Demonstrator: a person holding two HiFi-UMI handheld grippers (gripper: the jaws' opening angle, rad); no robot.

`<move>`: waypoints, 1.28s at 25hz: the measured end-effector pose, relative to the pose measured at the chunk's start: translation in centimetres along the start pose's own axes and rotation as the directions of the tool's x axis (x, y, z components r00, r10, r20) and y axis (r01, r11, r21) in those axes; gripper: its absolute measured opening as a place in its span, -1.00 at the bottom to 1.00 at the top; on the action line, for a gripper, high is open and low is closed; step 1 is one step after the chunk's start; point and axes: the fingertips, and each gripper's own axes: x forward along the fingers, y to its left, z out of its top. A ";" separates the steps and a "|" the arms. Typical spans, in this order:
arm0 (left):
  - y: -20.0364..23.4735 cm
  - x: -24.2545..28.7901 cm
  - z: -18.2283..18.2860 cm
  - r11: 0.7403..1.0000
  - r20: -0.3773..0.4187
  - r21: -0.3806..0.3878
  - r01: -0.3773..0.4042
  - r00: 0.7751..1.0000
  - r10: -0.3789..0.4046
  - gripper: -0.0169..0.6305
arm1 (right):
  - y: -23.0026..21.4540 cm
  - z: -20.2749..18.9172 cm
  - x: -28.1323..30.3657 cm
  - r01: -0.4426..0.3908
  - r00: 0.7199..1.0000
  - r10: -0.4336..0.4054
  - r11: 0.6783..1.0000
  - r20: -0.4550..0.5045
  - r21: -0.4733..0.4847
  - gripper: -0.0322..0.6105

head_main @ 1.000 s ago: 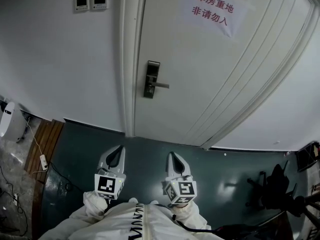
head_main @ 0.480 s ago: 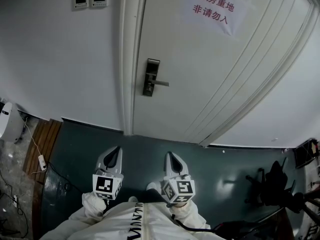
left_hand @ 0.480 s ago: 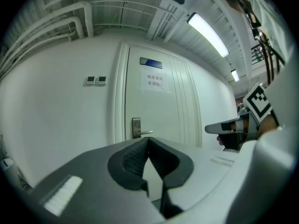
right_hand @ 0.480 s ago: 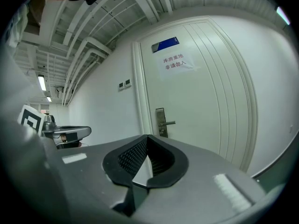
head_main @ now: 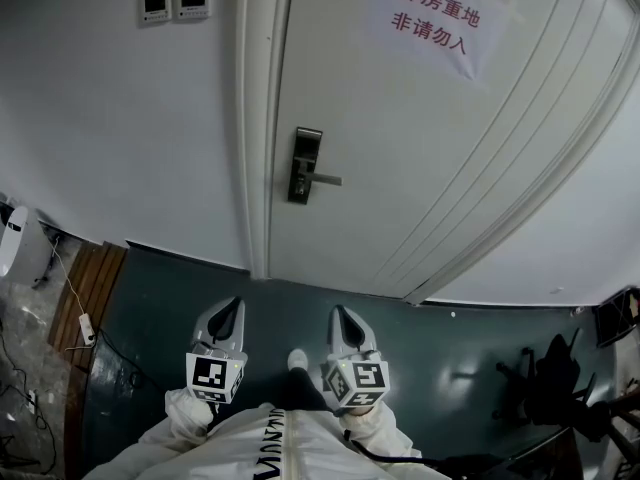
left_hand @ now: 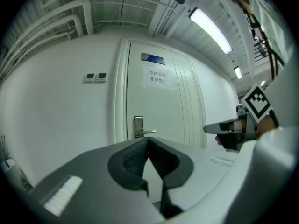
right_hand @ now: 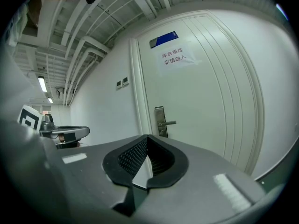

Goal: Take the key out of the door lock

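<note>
Centre-left on the white door, the dark metal lock plate sits well apart from the white left gripper and right gripper, fingers pressed together on nothing, and with the key too small to spot, a reach could snag the silver lever instead.

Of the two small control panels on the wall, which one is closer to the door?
The right-hand panel, which sits nearest the door frame. The other panel is just beside it, further left on the wall.
</note>
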 end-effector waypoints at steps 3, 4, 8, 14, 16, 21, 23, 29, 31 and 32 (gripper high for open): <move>0.8 1.8 0.4 1.000 0.004 0.007 -0.018 1.000 0.018 -0.95 | -0.6 1.1 2.3 -0.020 1.000 0.020 1.000 0.014 -0.003 -0.89; 1.1 2.5 0.4 1.000 0.003 0.007 -0.023 1.000 0.023 -0.95 | -0.8 1.4 3.1 -0.026 1.000 0.026 1.000 0.016 -0.003 -0.89; 1.7 5.9 0.4 1.000 -0.012 0.016 -0.025 1.000 0.025 -0.95 | -2.0 2.2 6.1 -0.047 0.999 0.047 0.999 0.008 -0.005 -0.89; 1.3 11.6 1.5 1.000 -0.006 0.026 -0.004 1.000 0.004 -0.95 | -4.3 3.6 10.0 -0.075 0.997 0.075 0.997 0.012 0.014 -0.89; 1.3 12.9 1.7 1.000 -0.013 0.026 -0.005 1.000 0.005 -0.95 | -4.9 4.0 11.0 -0.083 0.996 0.083 0.996 0.010 0.007 -0.89; 2.0 16.1 1.4 0.999 -0.046 0.019 -0.026 0.999 0.027 -0.95 | -7.2 4.6 13.9 -0.098 0.995 0.098 0.995 0.002 0.021 -0.89; 2.1 17.3 1.4 0.999 -0.052 0.017 -0.034 0.998 0.035 -0.95 | -8.2 4.5 15.0 -0.105 0.994 0.105 0.994 -0.002 0.027 -0.89; 2.3 20.6 2.0 0.997 -0.054 0.024 -0.067 0.996 0.068 -0.95 | -10.2 4.7 17.9 -0.145 0.989 0.146 0.989 -0.014 0.037 -0.89; 2.4 21.2 2.0 0.996 -0.058 0.025 -0.083 0.995 0.084 -0.95 | -10.7 4.7 18.7 -0.159 0.987 0.160 0.987 -0.019 0.038 -0.89; 2.4 21.3 1.9 0.996 -0.062 0.025 -0.091 0.994 0.092 -0.95 | -10.9 4.7 19.0 -0.165 0.986 0.166 0.985 -0.022 0.040 -0.89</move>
